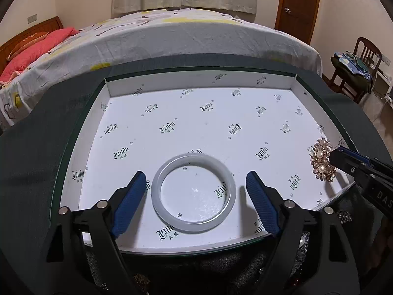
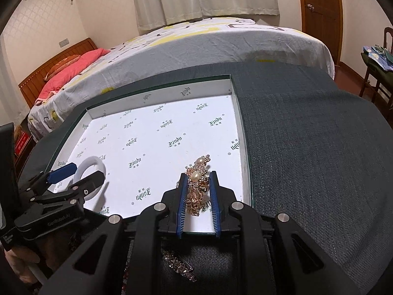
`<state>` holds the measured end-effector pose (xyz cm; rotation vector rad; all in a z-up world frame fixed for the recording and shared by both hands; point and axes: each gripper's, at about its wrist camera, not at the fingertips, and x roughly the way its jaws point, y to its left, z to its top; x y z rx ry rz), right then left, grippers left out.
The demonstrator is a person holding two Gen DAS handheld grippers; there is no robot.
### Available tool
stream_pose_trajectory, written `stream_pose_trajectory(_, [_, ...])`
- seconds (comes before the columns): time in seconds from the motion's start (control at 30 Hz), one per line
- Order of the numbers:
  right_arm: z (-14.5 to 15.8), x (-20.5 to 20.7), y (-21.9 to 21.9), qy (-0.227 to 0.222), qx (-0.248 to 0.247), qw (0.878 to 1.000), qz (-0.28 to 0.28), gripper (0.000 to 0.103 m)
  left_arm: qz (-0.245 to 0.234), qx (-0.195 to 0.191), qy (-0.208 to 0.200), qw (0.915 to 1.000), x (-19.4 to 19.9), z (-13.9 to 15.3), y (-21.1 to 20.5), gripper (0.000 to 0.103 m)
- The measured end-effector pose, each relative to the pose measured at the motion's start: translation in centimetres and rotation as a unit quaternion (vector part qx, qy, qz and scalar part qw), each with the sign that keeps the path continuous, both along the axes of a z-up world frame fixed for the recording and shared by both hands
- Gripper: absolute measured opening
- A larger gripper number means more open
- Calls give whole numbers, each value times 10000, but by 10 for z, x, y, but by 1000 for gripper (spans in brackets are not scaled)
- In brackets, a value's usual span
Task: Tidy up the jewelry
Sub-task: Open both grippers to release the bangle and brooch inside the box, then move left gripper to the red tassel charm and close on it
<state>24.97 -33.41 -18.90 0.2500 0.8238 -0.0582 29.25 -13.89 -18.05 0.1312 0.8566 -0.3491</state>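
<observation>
A white bangle (image 1: 193, 193) lies flat in the white printed box (image 1: 196, 80), near its front edge. My left gripper (image 1: 195, 180) is open, its blue fingers either side of the bangle without touching it. A gold brooch with pearls (image 1: 321, 159) is at the box's right side. In the right wrist view my right gripper (image 2: 197, 174) is shut on this brooch (image 2: 197, 184), holding it just above the box floor (image 2: 159, 132). The bangle (image 2: 92, 166) and left gripper (image 2: 81, 172) show at the left there.
The box stands on a dark grey cloth surface (image 2: 307, 147). More jewelry lies on the cloth in front of the box: a sparkling piece (image 2: 179, 264) below my right gripper, small pieces (image 1: 345, 216) at the right. A bed (image 1: 172, 36) lies behind.
</observation>
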Motion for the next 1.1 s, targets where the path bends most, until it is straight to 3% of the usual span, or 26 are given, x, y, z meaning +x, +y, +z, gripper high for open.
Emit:
stream_pose_trajectory(0.23, [9,-3,4,-194,135,9997,55,48,58,-101,-125,9999,-6,11,3,88])
stream_pose_trajectory(0.5, [31,-24,5,-471,81,9989,9,49,211,-278,-517,9981,-34,41,16,89])
stream_pose_trajectory(0.73, [42,-67,18,-662,-310,9973,-7,49,406,-194,-887,9950,-87,59,30,89])
stream_pose_trajectory(0.9, [42,-112,28,-785,-589,9952,-9,49,546,-104,-968,9937,-131,55,42,89])
stream_pose_trajectory(1.1, [35,-151,33,-741,-620,9953,-22,49,521,59,-677,9963,-179,30,52,88])
